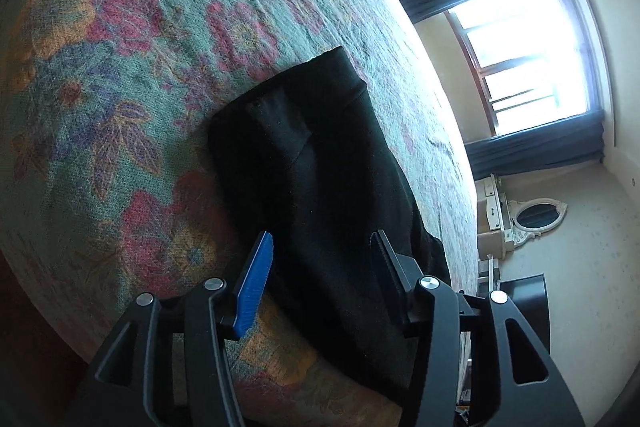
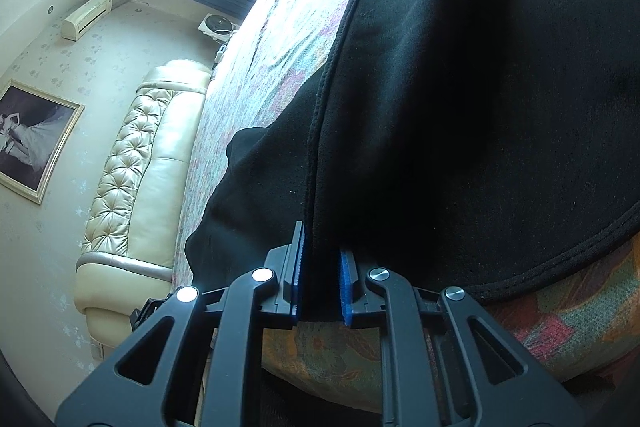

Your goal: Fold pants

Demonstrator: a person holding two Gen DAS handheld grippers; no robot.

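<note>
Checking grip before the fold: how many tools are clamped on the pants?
1. The right tool pinches a pants edge; the left tool is open around the cloth, not clamped.

the bed (image 1: 132, 75) under me wears a green floral cover (image 1: 100, 187) with red, orange and purple blooms, running far toward a cream tufted headboard (image 2: 132, 163). black pants (image 1: 316, 163) lie directly on it, a folded part stretching away along the cover toward the window side.
</note>
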